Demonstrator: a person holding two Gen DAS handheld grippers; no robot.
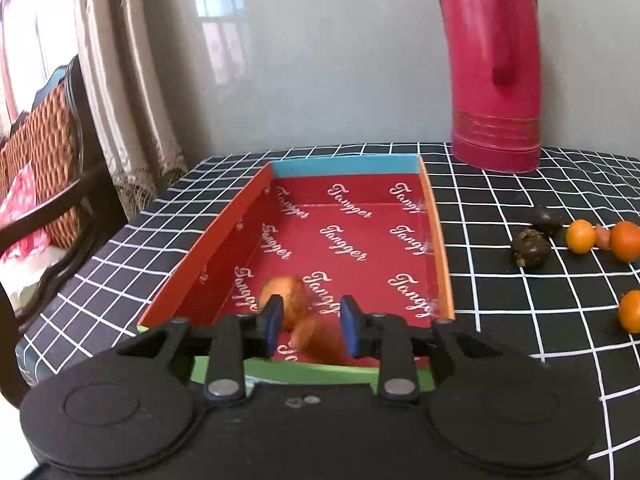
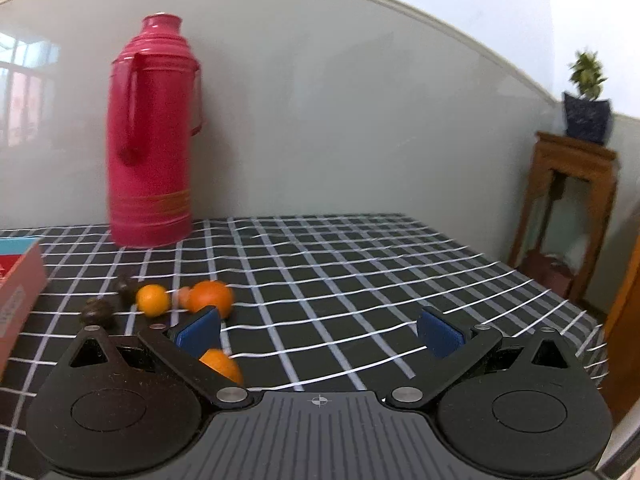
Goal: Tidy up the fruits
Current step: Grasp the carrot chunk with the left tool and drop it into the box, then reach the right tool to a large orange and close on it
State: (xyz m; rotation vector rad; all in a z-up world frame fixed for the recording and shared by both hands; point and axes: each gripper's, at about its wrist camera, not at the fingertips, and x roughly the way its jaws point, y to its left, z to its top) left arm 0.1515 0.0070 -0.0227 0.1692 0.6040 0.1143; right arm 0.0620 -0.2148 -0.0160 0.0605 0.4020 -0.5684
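A red cardboard box (image 1: pixel 424 196) printed "Tangger" lies open on the checked tablecloth. My left gripper (image 1: pixel 310 326) hangs open over its near end. A blurred orange fruit (image 1: pixel 286 300) lies in the box beside the left finger, with another orange blur (image 1: pixel 316 340) between the jaws. To the right of the box lie two dark fruits (image 1: pixel 532 248) and several oranges (image 1: pixel 580 236). My right gripper (image 2: pixel 318 332) is open wide above the cloth. The same oranges (image 2: pixel 210 298) and dark fruits (image 2: pixel 96 312) lie left of it, one orange (image 2: pixel 220 364) under its left finger.
A tall pink thermos (image 1: pixel 494 64) stands at the back by the wall, also in the right wrist view (image 2: pixel 154 140). A chair (image 1: pixel 48 152) stands off the table's left edge. A wooden stand with a potted plant (image 2: pixel 586 96) is at the right.
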